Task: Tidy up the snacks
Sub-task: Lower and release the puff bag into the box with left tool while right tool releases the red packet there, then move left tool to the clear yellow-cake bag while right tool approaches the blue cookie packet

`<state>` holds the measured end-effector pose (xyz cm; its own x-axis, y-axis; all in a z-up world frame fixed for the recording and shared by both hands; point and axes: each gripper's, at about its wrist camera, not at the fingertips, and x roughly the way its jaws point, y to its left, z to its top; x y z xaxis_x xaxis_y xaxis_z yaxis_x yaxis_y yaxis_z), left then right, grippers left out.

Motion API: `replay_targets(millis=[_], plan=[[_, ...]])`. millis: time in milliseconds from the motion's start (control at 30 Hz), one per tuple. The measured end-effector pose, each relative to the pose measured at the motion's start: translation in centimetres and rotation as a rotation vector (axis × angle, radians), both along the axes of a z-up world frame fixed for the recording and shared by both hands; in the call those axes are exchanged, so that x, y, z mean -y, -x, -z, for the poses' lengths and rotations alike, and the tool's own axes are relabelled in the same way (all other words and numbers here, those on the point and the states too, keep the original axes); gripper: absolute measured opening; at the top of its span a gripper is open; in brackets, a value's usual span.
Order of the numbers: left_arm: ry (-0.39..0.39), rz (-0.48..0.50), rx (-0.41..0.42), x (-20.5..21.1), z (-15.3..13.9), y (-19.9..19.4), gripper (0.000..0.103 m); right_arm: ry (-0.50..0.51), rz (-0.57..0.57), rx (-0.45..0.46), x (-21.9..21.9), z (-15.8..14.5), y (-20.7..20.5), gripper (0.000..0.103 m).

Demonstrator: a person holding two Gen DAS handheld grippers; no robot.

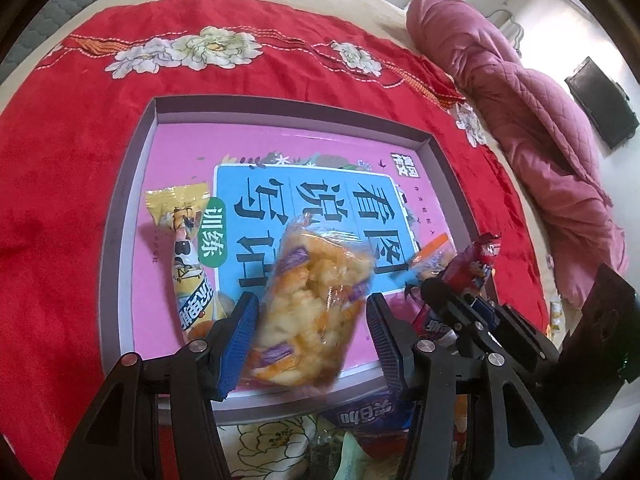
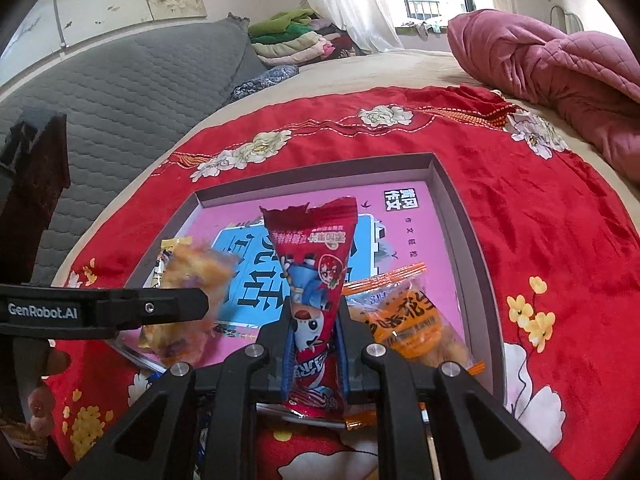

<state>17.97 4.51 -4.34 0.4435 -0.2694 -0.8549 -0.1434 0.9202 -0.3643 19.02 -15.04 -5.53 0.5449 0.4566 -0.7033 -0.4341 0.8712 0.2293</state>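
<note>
Left gripper (image 1: 308, 312): jaws wide, pads pressed on a clear bag of puffed snacks (image 1: 310, 304), held over the box.
Right gripper (image 2: 312, 344): shut narrow on a red cone-shaped snack packet (image 2: 310, 280), pinched at mid-body.
Handling: both packs likely light, crinkly, slippery; the puffs crush easily, so grip by the sides, gently.
Box (image 1: 132, 200): shallow tray on the bed's red floral blanket (image 1: 60, 152); pink book inside.
Already in box: yellow packet (image 1: 188, 240), orange packet (image 2: 416, 328).
Obstruction: each gripper crowds the other; pink quilt (image 2: 560, 64) well apart.

Home bedroom: bed (image 2: 400, 64), quilt (image 2: 560, 64)
</note>
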Motion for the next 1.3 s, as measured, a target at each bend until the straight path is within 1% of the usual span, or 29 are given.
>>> replay_targets(millis=[267, 333, 400, 500, 700, 800, 833, 1067, 1133, 1200, 1300], plan=[[-0.001, -0.009, 0.018, -0.3, -0.6, 0.3, 0.058, -0.011, 0.017, -0.004, 0.3, -0.2, 0.1, 0.017], [0.005, -0.013, 0.020, -0.6, -0.7, 0.5, 0.058, -0.006, 0.015, -0.004, 0.3, -0.1, 0.1, 0.019], [0.005, -0.018, 0.023, -0.8, -0.8, 0.7, 0.058, 0.005, 0.013, -0.001, 0.1, -0.1, 0.1, 0.025], [0.008, -0.030, 0.029, -1.3, -1.1, 1.0, 0.058, 0.014, 0.004, 0.006, -0.1, -0.1, 0.3, 0.028], [0.003, -0.054, 0.041, -2.2, -1.7, 1.3, 0.058, -0.003, 0.013, 0.005, 0.2, -0.2, 0.5, 0.030], [-0.002, -0.061, 0.043, -2.5, -1.9, 1.5, 0.058, -0.023, 0.023, 0.005, 0.6, -0.4, 0.5, 0.036], [-0.007, -0.063, 0.045, -2.5, -2.0, 1.6, 0.058, -0.030, 0.026, 0.006, 0.7, -0.5, 0.5, 0.037], [-0.031, -0.055, 0.056, -2.2, -2.7, 2.2, 0.058, -0.045, 0.040, 0.015, 1.3, -1.0, 0.7, 0.038], [-0.037, -0.050, 0.059, -2.1, -2.9, 2.4, 0.058, -0.049, 0.039, 0.015, 1.4, -1.1, 0.8, 0.040], [-0.044, -0.049, 0.061, -2.1, -3.1, 2.4, 0.058, -0.056, 0.036, 0.019, 1.5, -1.3, 1.1, 0.046], [-0.052, -0.049, 0.064, -2.0, -3.4, 2.7, 0.058, -0.060, 0.036, 0.027, 1.6, -1.6, 1.3, 0.048]])
